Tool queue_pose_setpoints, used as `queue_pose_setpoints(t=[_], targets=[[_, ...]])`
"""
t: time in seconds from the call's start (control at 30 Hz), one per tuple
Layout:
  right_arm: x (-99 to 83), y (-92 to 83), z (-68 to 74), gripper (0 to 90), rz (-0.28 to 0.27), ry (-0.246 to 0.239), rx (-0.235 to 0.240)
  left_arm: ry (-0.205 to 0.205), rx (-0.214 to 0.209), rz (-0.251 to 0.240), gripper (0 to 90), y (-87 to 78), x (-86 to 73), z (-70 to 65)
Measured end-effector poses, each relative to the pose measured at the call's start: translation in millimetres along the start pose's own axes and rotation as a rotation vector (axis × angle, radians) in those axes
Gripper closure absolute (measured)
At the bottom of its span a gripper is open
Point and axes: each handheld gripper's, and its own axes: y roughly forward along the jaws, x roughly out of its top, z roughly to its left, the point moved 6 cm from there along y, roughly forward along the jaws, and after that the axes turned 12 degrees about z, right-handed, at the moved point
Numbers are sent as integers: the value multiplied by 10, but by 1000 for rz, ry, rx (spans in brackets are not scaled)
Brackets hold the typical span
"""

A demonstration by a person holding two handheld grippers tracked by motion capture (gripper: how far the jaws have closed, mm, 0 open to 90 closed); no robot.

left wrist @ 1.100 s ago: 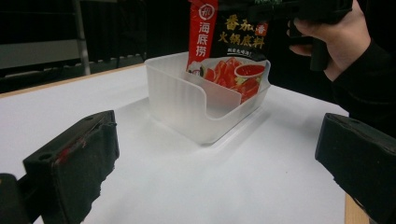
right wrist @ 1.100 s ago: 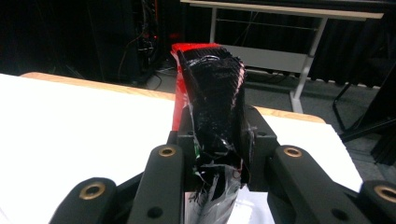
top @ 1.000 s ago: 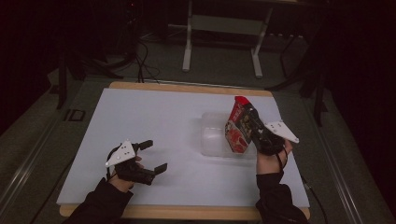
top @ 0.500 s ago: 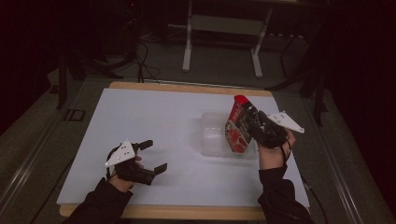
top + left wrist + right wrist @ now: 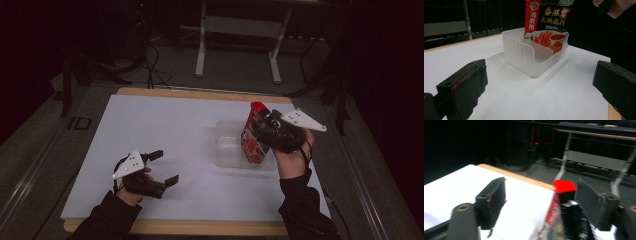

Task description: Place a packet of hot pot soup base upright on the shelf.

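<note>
The white bench (image 5: 165, 130) carries a clear plastic bin (image 5: 227, 150) toward its three o'clock side, and a red sauce pouch (image 5: 252, 137) stands upright in the bin, leaning against its far-right wall. The step in hand looks like letting go of the pouch once it is seated. The right tool (image 5: 272, 131) sits just beside the top of the pouch, at about two o'clock from the bin; its jaws have just been opening and now stand wide, with the pouch's red top edge (image 5: 564, 186) between them but the pads clear of it. To finish cleanly, the right tool should lift straight away from the pouch without brushing that tall edge, since the pouch is only propped by the bin wall and could tip toward nine o'clock. The left tool (image 5: 162, 167) rests low on the bench at about eight o'clock, well apart from the bin, jaws spread and empty; it could steady the bin if the pouch slumps.
</note>
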Motion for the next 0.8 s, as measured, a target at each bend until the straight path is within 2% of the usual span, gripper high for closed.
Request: queue_pose_setpoints(t=[0.07, 0.17, 0.3, 0.37, 0.53, 0.57, 0.8], targets=[[16, -13, 82, 145, 3, -16, 55, 1, -1, -1, 1, 0, 1, -4], [25, -44, 186, 125, -21, -30, 115, 7, -3, 2, 1, -6, 1, -9], [12, -87, 320, 112, -48, -64, 168, 9, -5, -1, 1, -9, 1, -18], [-3, -97, 388, 108, -44, -84, 199, 9, -5, 1, 1, -9, 1, -19], [-88, -91, 528, 108, -33, -129, 240, 7, -5, -1, 1, -12, 1, -19], [-115, -83, 562, 108, -32, -139, 260, 7, -4, -3, 1, -10, 2, -19], [-332, -54, 668, 127, -8, -175, 308, 10, -5, -2, 1, -12, 2, -21]])
